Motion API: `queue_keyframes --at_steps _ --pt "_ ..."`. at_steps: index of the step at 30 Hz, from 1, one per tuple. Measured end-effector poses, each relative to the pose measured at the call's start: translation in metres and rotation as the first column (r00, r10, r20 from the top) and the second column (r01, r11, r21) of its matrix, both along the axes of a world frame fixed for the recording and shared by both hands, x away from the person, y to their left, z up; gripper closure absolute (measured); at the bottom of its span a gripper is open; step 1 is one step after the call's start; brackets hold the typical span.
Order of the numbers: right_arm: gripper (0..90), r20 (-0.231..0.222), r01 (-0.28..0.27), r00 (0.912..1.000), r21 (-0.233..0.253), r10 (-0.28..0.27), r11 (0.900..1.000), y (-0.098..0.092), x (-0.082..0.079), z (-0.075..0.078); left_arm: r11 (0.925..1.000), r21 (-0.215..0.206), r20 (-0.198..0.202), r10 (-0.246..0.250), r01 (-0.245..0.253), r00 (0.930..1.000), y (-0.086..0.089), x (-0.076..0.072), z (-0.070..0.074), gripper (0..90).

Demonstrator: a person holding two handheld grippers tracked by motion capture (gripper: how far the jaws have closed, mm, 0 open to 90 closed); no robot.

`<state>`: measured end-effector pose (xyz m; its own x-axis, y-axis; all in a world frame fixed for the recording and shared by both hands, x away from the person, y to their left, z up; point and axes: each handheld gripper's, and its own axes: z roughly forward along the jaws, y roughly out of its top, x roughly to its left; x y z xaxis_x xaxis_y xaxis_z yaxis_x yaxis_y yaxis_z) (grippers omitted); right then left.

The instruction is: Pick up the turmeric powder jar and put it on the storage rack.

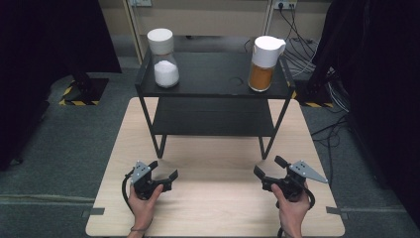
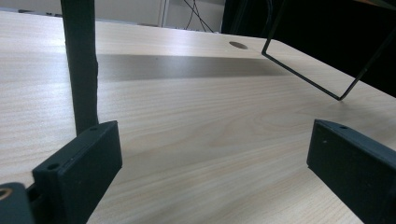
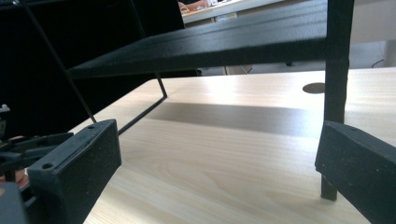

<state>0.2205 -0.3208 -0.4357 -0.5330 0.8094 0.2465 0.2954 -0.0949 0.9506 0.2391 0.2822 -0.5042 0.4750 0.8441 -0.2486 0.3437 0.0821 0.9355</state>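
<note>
Starting at the left, the left tongs (image 1: 163, 171) sit low over the near edge of the surface (image 1: 218, 208), gripped in the person's left hand (image 1: 143, 203), jaws standing well apart with nothing between them. They look parked at rest, aimed toward the front left leg of the black two-tier rack (image 1: 213, 121) that stands across the far half of the surface; in the left gripper view that leg (image 2: 80, 65) rises just past the left jaw.

Up on the rack's top shelf, at its left end, stands a glass jar of white powder (image 1: 164, 58) with a white lid, upright, well apart from the left tongs and far above them. At the shelf's right end stands a glass jar of orange-brown powder (image 1: 264, 63) with a white pouring lid, also upright. The jars probably keep to opposite ends so each hand has one to reach for.

On the right, the right tongs (image 1: 268, 171) hover near the near right corner of the surface, likewise spread and empty, well short of and below the orange-brown jar.
</note>
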Motion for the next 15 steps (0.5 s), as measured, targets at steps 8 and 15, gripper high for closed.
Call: queue_keyframes --at_steps 8,15 --pt "0.5 -0.027 -0.002 0.9996 -0.001 0.002 1.000 -0.002 0.001 -0.010 1.0000 0.000 0.000 0.000 0.000 1.0000 0.000 0.000 0.000 2.5" --pt "0.5 -0.055 -0.001 0.9985 -0.023 0.000 1.000 -0.003 0.001 -0.021 1.0000 -0.001 -0.001 -0.001 0.001 1.0000 0.000 0.000 0.000 2.5"
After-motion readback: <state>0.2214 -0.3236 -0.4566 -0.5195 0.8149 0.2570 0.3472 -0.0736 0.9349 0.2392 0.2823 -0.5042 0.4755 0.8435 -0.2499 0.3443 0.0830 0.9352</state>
